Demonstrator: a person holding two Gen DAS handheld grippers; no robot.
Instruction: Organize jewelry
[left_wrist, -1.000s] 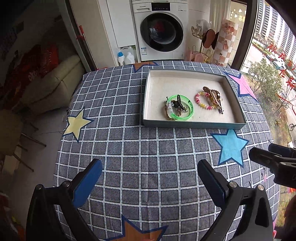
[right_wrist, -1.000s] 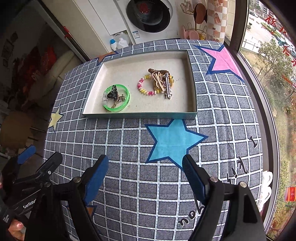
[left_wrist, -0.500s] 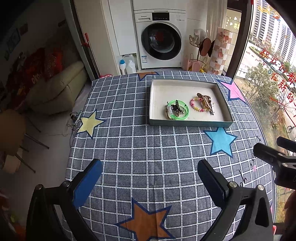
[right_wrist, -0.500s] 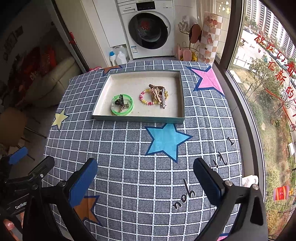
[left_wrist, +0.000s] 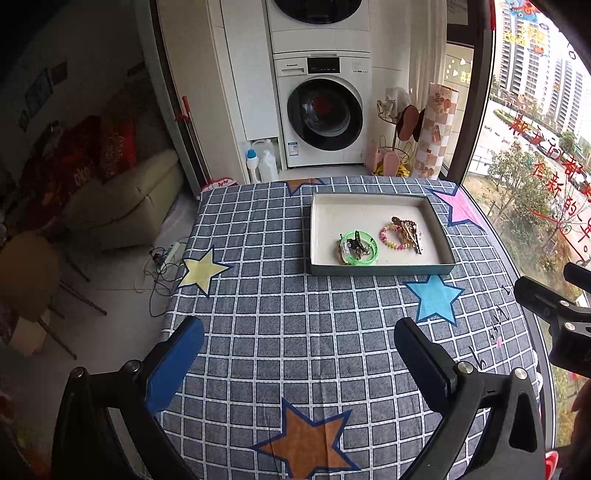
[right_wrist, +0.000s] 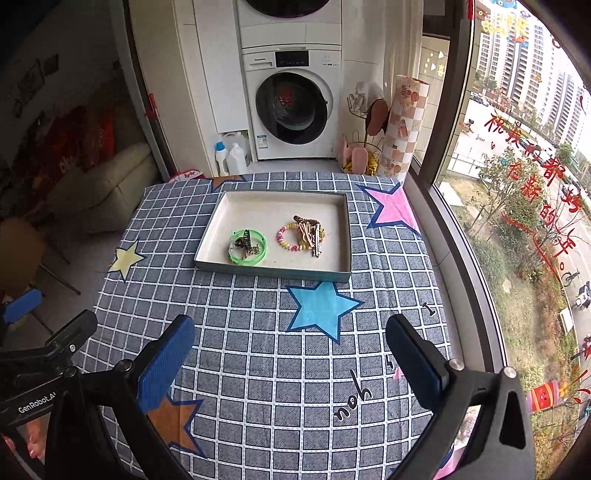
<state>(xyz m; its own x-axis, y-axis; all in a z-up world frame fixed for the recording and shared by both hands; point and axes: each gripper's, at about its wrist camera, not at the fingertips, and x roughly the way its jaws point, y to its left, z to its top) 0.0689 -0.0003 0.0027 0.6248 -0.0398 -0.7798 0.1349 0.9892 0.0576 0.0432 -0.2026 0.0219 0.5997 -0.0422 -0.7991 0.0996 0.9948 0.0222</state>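
1. My left claw (left_wrist: 299, 354) hangs wide open over the tabletop's (left_wrist: 295, 306) near edge, empty.
2. My right claw (right_wrist: 290, 354) has just finished spreading wide, nothing between its jaws.
3. The tray (right_wrist: 214, 230) sits toward the tabletop's far edge, holding the green bangle (right_wrist: 246, 247) beside the bead bracelet (right_wrist: 291, 238) and hair clips (right_wrist: 312, 230).

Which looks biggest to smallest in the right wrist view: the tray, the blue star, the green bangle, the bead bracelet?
1. Tray.
2. Blue star, though it lies nearer the camera.
3. Green bangle and bead bracelet look alike; no ranking.
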